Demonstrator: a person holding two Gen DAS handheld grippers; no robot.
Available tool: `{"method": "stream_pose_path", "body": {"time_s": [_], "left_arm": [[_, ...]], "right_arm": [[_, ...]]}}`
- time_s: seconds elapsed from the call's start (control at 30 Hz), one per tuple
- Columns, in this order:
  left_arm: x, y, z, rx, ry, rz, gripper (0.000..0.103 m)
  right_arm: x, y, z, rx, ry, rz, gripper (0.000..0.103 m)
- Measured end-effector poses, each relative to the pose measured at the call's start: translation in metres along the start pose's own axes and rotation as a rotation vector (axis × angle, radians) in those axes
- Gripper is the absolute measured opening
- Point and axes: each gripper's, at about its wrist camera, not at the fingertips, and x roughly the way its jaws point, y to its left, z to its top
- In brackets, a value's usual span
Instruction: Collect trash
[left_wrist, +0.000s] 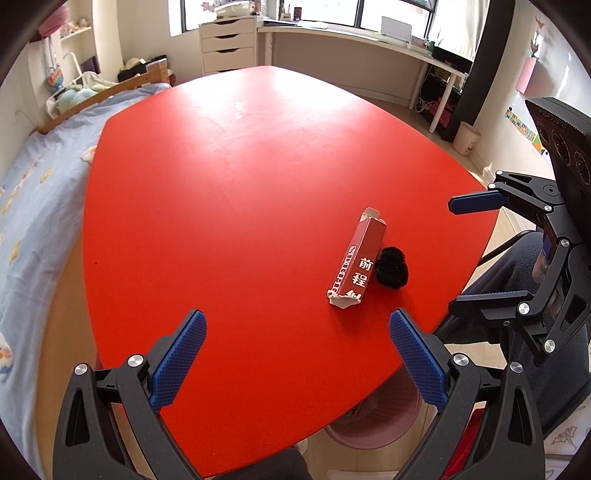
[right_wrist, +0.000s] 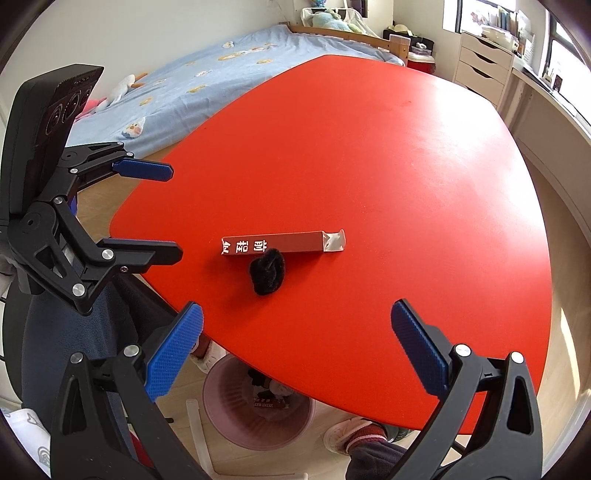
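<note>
A torn red carton (left_wrist: 357, 261) with white characters lies flat on the red table (left_wrist: 236, 192); it also shows in the right wrist view (right_wrist: 284, 243). A black fuzzy clump (left_wrist: 392, 267) touches its side, and shows in the right wrist view (right_wrist: 267, 271). My left gripper (left_wrist: 297, 325) is open and empty above the table's near edge, short of the carton. My right gripper (right_wrist: 295, 325) is open and empty, just short of the clump. Each gripper shows in the other's view: the right (left_wrist: 452, 251), the left (right_wrist: 177, 212).
A pink bin (right_wrist: 258, 402) with some trash in it stands on the floor under the table's near edge, also in the left wrist view (left_wrist: 376, 417). A bed (right_wrist: 207, 74) lies along the far side. Drawers (left_wrist: 228, 44) and a desk stand by the window. A white bin (left_wrist: 466, 138) is near the desk.
</note>
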Motion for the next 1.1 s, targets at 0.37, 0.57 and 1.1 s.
{"method": "stream_pose_path", "body": {"time_s": [0.37,0.57,1.1], "left_arm": [[0.012,0.0,0.004,0.014,0.022,-0.01,0.095],[0.017,-0.005,0.008,0.046,0.036,-0.022,0.095],[0.03,-0.016,0.022,0.107,0.04,-0.056,0.095]], "right_arm": [[0.023,0.0,0.017,-0.028,0.017,-0.002,0.082],[0.031,0.001,0.02,-0.031,0.03,0.029,0.066],[0.034,-0.001,0.022,-0.036,0.032,0.065,0.015]]}}
